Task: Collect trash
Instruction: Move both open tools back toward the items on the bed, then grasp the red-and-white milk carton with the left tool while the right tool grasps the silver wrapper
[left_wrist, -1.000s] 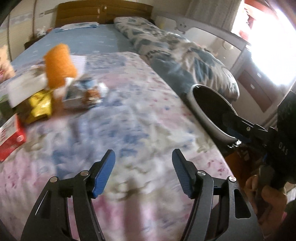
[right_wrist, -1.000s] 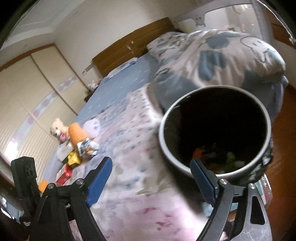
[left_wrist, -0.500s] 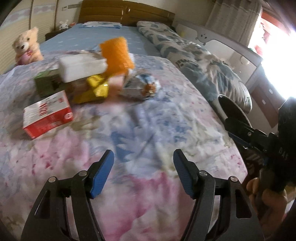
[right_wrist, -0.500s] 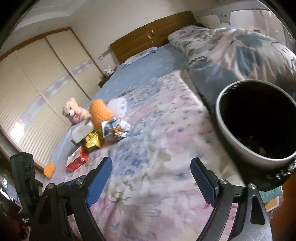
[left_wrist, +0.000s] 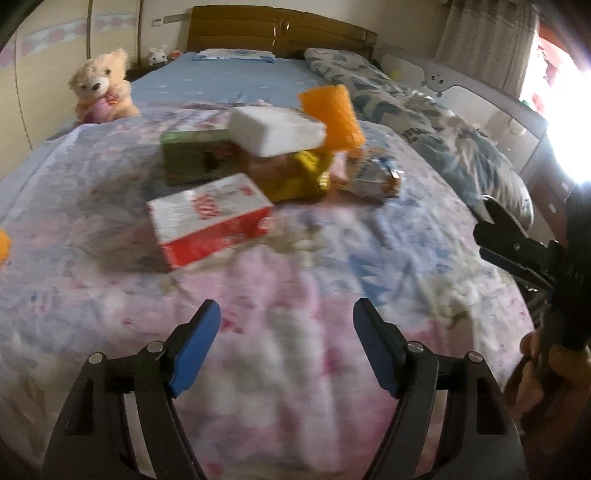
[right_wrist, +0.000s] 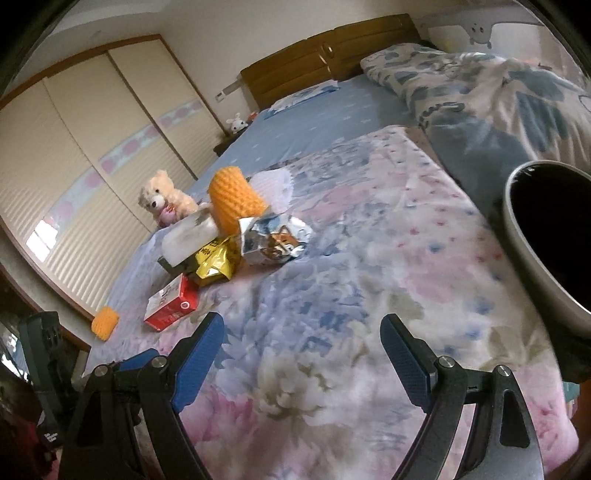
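Ahead of left claw (left_wrist: 286, 347), well apart: red box (left_wrist: 210, 218).

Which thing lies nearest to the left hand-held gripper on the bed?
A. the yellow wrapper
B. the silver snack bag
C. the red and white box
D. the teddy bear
C: the red and white box lies closest in front of the open left hand-held gripper, ahead of the other trash.
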